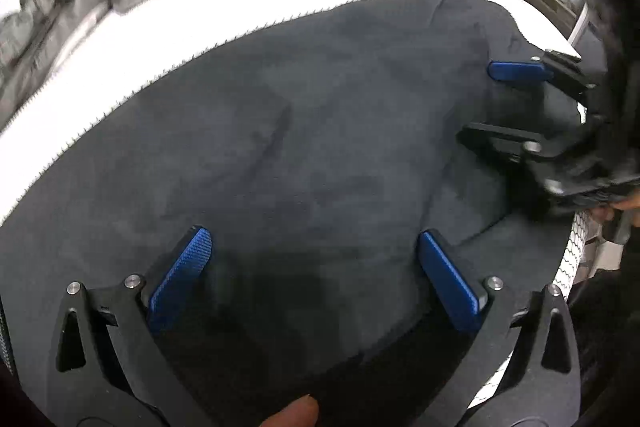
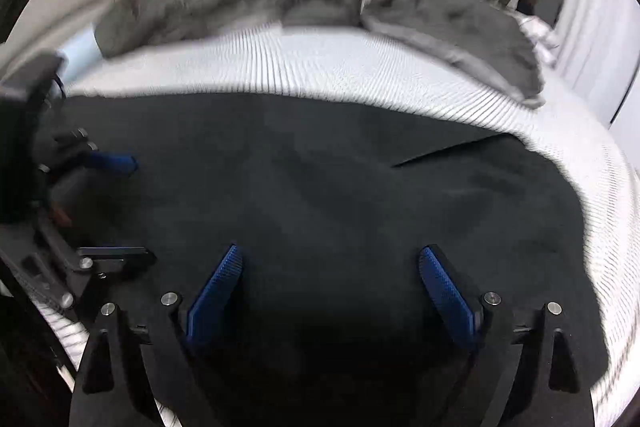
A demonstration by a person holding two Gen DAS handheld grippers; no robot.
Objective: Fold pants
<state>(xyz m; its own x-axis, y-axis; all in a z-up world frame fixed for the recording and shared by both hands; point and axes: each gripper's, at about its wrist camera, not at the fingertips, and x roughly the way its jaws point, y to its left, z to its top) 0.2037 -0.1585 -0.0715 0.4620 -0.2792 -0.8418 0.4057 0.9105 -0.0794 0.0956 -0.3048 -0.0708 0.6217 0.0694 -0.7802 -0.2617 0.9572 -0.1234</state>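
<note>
The dark pants [image 1: 304, 131] lie spread flat on the bed [image 2: 360, 67], seemingly folded at least once, further folds probably left. Left hand-held gripper [image 1: 316, 267] and right hand-held gripper [image 2: 330, 279] hover over the pants, both spread, holding nothing.

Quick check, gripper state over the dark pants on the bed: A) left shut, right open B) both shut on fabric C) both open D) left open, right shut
C: the left gripper and right gripper each show blue pads spread wide over the dark pants, with no fabric between them.
</note>
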